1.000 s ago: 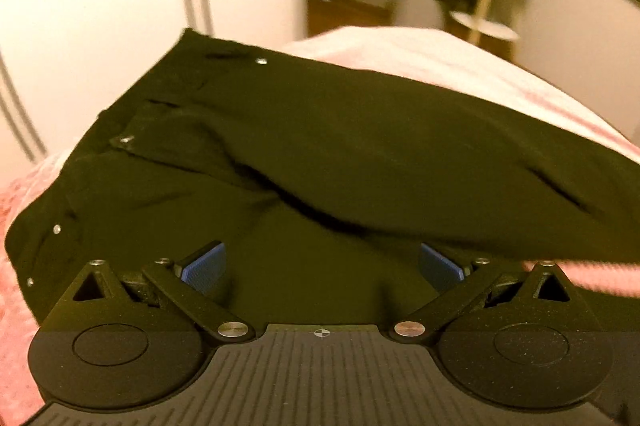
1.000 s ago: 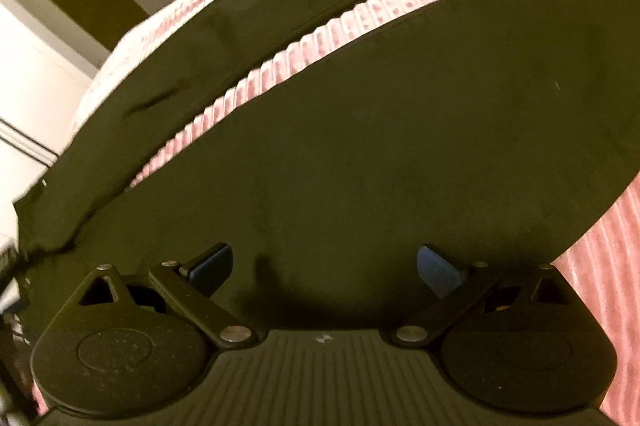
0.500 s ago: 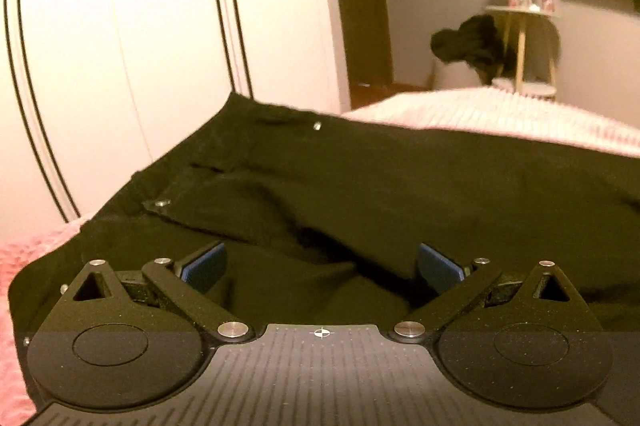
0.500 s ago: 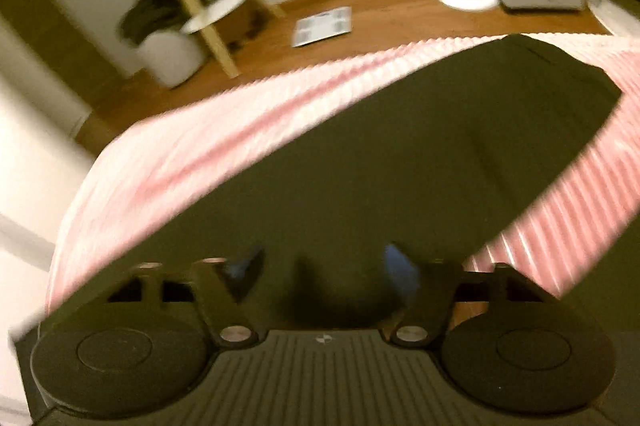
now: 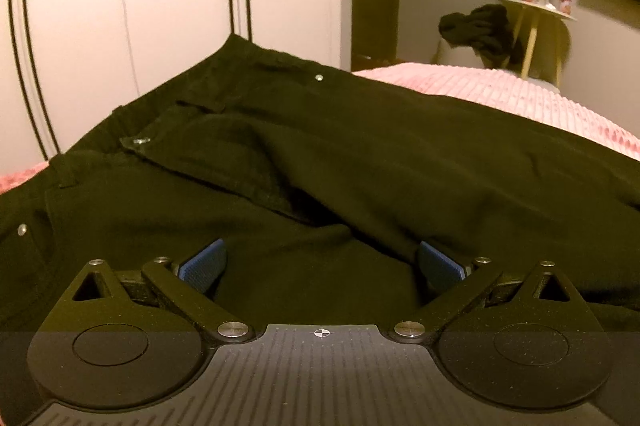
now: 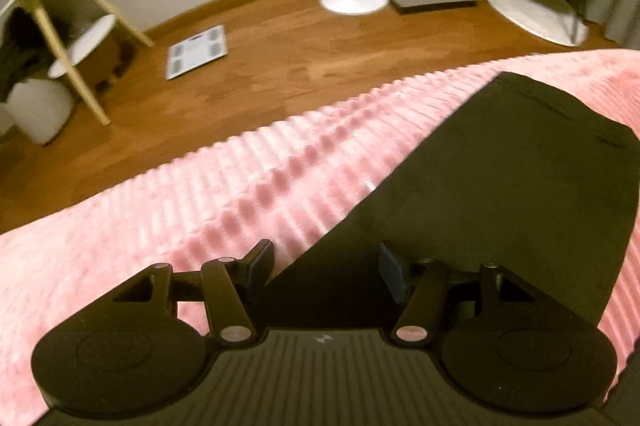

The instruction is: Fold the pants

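Though dim, pink ribbed bedspread [image 6: 240,186], wooden floor [image 6: 300,66].

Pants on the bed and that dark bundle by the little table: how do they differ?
The pants lie spread out across the pink bedspread; the dark bundle sits bunched in a heap beside the side table. The pants show metal rivets; the bundle shows no detail. Both are dark cloth.

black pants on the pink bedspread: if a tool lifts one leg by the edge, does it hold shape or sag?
Probably sags: the pants already lie in soft creases and overlapping folds near the waistband, so the cloth looks limp. The leg drapes flat over the ribbed bedspread, following it, which suggests no stiffness. The ribbed pile may drag on the fabric, so a push would likely bunch it rather than slide it.
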Demonstrator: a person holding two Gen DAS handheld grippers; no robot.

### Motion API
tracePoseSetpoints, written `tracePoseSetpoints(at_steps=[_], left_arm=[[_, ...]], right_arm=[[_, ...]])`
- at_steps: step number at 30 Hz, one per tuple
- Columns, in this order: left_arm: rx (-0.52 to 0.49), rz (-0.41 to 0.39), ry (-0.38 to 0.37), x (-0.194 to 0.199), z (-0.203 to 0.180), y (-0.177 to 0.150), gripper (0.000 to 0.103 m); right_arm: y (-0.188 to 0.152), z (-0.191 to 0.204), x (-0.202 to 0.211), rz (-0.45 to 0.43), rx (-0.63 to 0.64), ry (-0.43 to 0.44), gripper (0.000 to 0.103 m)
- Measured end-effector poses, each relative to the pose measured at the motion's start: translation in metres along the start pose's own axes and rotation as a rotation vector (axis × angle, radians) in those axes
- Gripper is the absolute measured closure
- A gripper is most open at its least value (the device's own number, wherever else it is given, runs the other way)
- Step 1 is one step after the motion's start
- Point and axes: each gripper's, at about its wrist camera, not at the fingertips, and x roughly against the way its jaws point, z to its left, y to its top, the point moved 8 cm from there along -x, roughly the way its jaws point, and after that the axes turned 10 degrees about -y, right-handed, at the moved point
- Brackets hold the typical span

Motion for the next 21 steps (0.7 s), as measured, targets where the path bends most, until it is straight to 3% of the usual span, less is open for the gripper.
tracePoseSetpoints(at_steps=[1,3,4,6,10,13,15,17,19,21], left_arm=[[0.000,-0.001,0.000,0.000,-0.002,0.001,0.000],[0.007,0.000,-0.005,-0.001,-0.001,0.001,0.000],[0.010,-0.001,-0.008,-0.001,0.000,0.001,0.000],[0.015,-0.002,-0.013,-0.001,0.000,0.002,0.000],[0.052,0.001,-0.017,0.008,0.003,0.004,0.000],[0.136,-0.034,-0.060,0.024,0.006,0.012,0.000],[0.167,-0.105,-0.095,0.039,0.006,0.022,0.000],[0.162,-0.170,-0.117,0.051,0.004,0.029,0.000],[0.162,-0.183,-0.158,0.054,0.001,0.032,0.000],[0.192,-0.156,-0.208,0.050,0.000,0.030,0.000]], right_arm=[[0.000,-0.002,-0.003,-0.006,-0.006,-0.014,0.052],[0.001,-0.006,-0.001,-0.032,-0.010,-0.037,0.073],[0.000,-0.010,0.000,-0.050,-0.007,-0.032,0.076],[-0.002,-0.018,0.007,-0.088,-0.008,0.040,0.100],[-0.023,-0.061,0.052,-0.226,-0.001,0.222,0.101],[-0.067,-0.108,0.088,-0.329,0.030,0.274,0.101],[-0.104,-0.142,0.098,-0.329,-0.018,0.311,0.102],[-0.144,-0.167,0.088,-0.280,-0.031,0.293,0.102],[-0.178,-0.180,0.070,-0.221,-0.001,0.244,0.103],[-0.188,-0.185,0.078,-0.279,0.047,0.249,0.103]])
